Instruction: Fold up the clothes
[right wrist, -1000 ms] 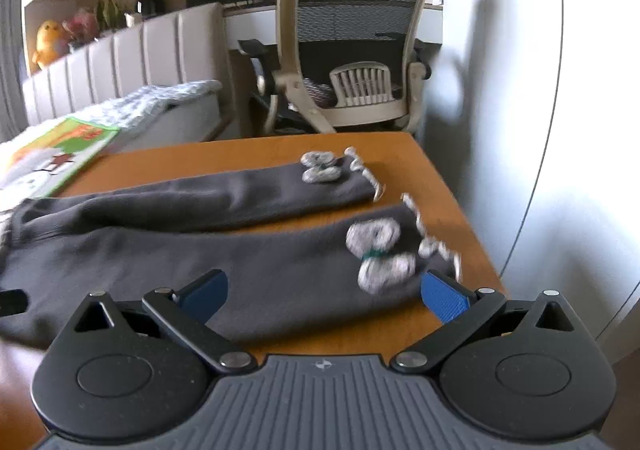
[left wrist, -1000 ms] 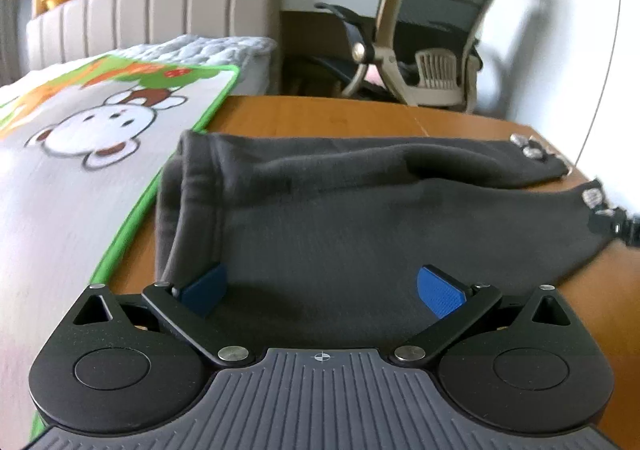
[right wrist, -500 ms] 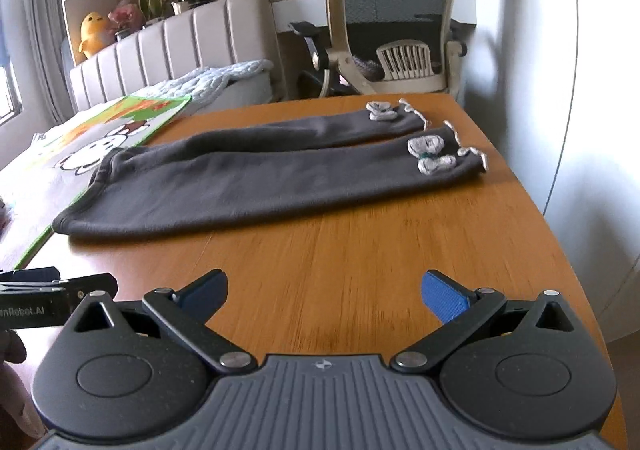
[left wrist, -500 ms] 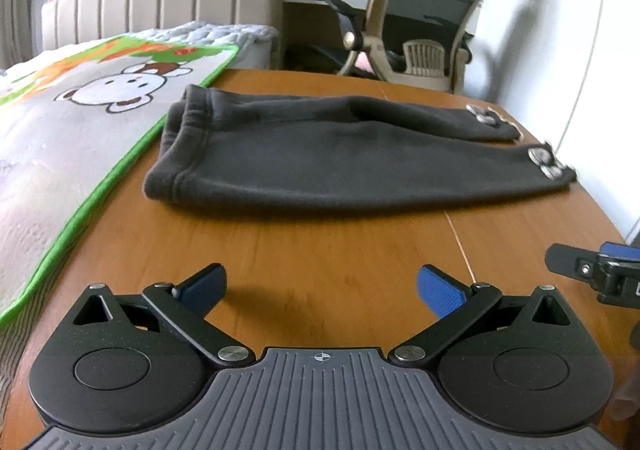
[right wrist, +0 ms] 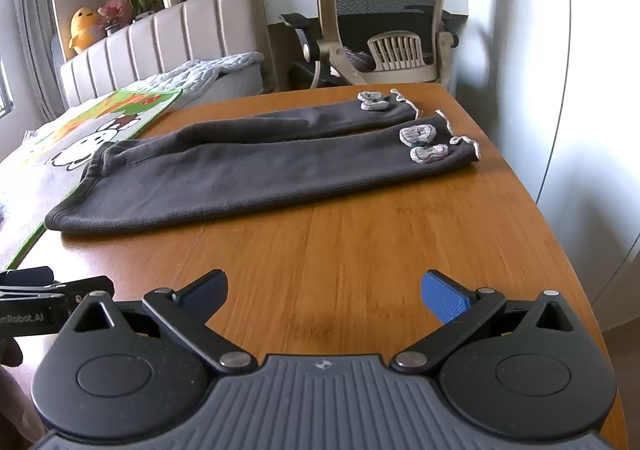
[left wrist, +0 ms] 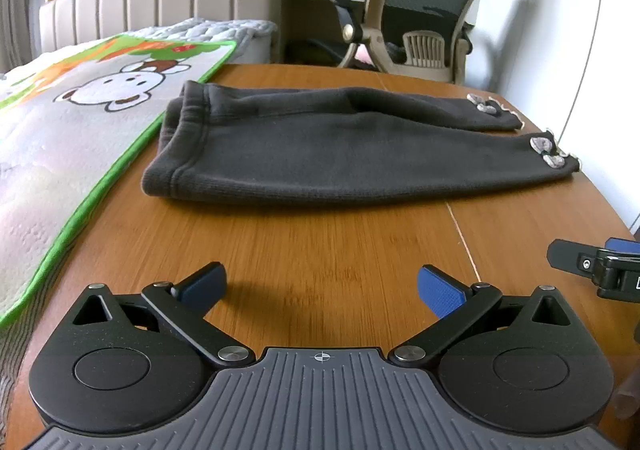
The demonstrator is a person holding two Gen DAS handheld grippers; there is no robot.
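Wooden table (left wrist: 340, 250) carries dark grey trousers (left wrist: 340, 154) toward its far edge, legs side by side, waistband at the left edge beside a cartoon mat (left wrist: 80, 122), bow-trimmed cuffs (right wrist: 420, 142) near the right edge. My left gripper (left wrist: 320, 286) and right gripper (right wrist: 324, 288) hover at the near edge, fingers spread, empty. Could be pre-fold or part-folded; any grab should pinch both layers at the hems.
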